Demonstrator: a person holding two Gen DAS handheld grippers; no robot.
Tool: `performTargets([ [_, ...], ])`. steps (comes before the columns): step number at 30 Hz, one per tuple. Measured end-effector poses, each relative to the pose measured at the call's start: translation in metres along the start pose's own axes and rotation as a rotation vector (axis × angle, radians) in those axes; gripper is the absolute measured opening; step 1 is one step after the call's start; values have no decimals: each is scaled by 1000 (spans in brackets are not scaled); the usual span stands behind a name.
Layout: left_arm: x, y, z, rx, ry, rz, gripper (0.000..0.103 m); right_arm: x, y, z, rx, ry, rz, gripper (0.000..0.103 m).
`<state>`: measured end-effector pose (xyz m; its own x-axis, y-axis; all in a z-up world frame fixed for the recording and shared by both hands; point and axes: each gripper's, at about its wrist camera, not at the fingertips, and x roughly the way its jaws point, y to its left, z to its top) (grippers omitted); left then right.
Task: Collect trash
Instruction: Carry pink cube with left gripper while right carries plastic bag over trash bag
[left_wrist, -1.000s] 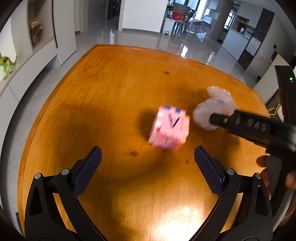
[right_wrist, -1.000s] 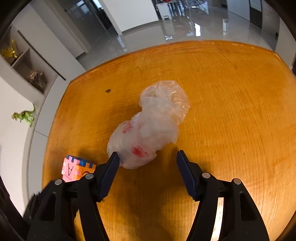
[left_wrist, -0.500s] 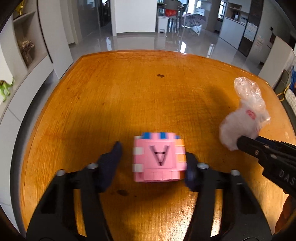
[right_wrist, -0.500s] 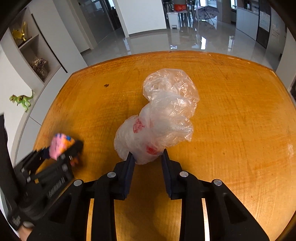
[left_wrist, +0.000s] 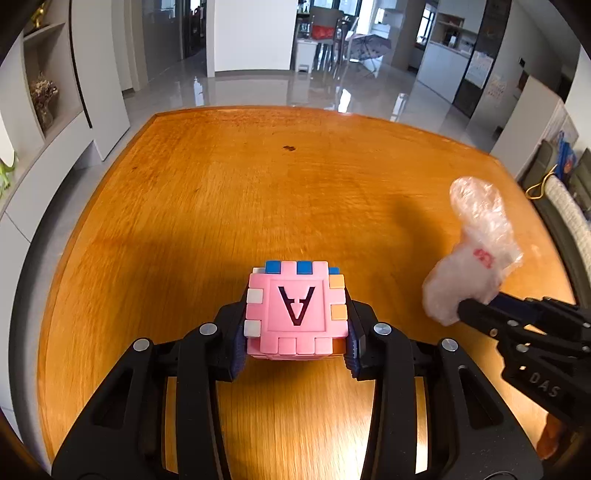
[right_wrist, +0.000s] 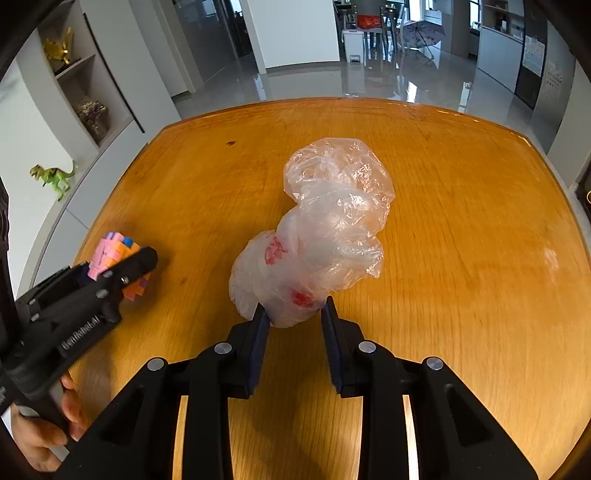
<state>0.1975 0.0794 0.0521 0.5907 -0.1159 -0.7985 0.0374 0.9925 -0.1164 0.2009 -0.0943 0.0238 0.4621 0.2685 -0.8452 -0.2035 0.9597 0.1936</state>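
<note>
The left gripper (left_wrist: 297, 332) jaws are clenching the pink letter cube (left_wrist: 297, 312) by its two sides, holding it over the near part of the wooden counter (left_wrist: 258, 192). The right gripper (right_wrist: 293, 325) jaws are pinching the near end of the crumpled plastic bag (right_wrist: 317, 236), its bulk sagging forward. Both pickups look done; next, I judge, comes carrying each to a bin, none in view.

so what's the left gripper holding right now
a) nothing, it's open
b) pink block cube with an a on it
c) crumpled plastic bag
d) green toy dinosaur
b: the left gripper is shut on the pink cube, while the right gripper pinches the plastic bag.
</note>
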Motion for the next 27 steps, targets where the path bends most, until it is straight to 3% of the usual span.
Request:
performTargets([
  [6,-53,11,-30,-28,-30,-26,40,-53,15,-42,-36,-24,33,30],
  [12,-110,27,-66,-57,-66,-1,40,-96,46,-84,-94,-47,63,30],
  [27,-206,66,-168,-146,-137,17,40,-139,141,-186,-269,-32,204,30],
])
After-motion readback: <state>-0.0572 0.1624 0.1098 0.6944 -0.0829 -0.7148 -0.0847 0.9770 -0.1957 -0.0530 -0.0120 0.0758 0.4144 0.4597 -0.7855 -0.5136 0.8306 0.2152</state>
